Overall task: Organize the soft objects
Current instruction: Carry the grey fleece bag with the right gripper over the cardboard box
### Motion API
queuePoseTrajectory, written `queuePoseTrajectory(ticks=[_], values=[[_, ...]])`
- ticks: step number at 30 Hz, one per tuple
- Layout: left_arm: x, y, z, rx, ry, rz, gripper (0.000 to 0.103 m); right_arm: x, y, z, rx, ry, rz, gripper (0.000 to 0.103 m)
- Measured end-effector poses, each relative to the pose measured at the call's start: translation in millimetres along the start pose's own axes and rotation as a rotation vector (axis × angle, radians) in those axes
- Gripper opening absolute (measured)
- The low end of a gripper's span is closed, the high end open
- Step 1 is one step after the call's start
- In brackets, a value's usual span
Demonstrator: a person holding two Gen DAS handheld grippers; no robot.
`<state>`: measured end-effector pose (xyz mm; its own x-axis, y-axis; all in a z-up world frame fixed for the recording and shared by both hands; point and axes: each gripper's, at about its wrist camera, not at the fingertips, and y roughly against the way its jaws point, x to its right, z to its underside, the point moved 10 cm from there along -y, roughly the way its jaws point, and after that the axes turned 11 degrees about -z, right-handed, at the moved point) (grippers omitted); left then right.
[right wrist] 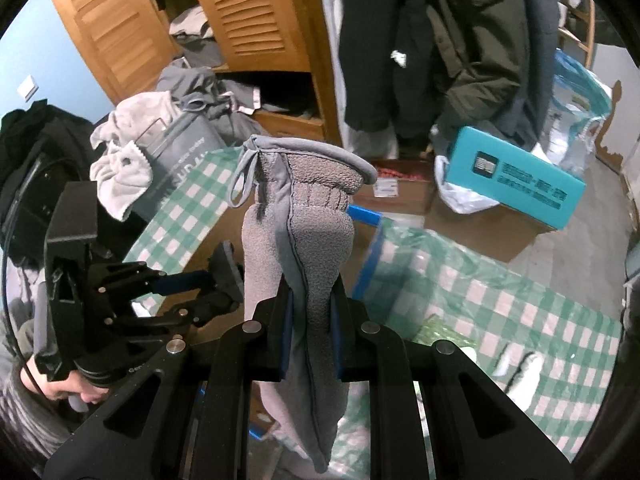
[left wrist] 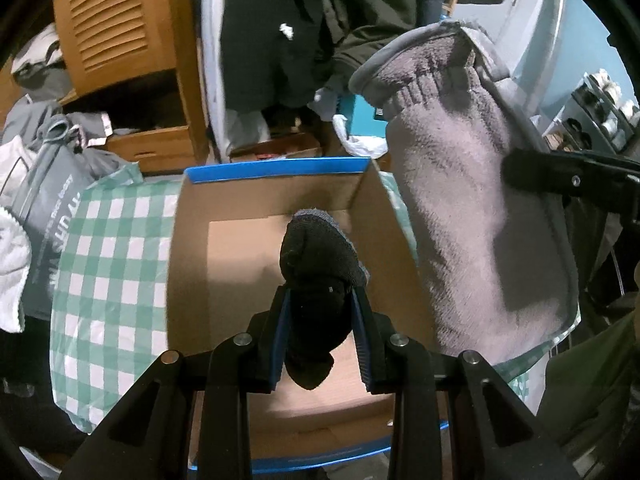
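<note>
Cardboard box (left wrist: 192,280) is sitting open-topped with bare floor below the left gripper (left wrist: 322,336) and its black sock (left wrist: 320,272), while the grey mitt (left wrist: 472,208) is hanging over the right wall and crowding entry from that side.

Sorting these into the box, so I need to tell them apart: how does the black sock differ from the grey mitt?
The black sock is dark knit; the grey mitt is pale fleece with a hemmed cuff and hanging loop. The sock looks much shorter than the mitt. The sock hangs over the cardboard box; the mitt hangs beside it. Both are clamped: sock in left gripper, mitt in right gripper.
</note>
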<state>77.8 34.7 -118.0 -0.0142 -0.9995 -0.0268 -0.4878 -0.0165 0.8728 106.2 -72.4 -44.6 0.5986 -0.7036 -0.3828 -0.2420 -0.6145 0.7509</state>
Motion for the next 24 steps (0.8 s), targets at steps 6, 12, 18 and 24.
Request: queuePoseTrajectory(ticks=[6,12,18,24], values=[[-22,-8,7,-0.017,0.039,-0.014,0.03,-20,-29,-2,-0.044,0.009,-0.029,0.015],[-32,-20,14,-0.04,0.053,-0.03,0.031,-27,-64,5,-0.113,0.005,-0.045,0.015],[-39,-36,24,-0.084,0.061,-0.044,0.032,-26,-89,15,-0.169,-0.013,-0.059,0.015],[-42,-39,26,-0.102,0.07,-0.059,0.04,-21,-101,21,-0.207,-0.011,-0.045,0.025]])
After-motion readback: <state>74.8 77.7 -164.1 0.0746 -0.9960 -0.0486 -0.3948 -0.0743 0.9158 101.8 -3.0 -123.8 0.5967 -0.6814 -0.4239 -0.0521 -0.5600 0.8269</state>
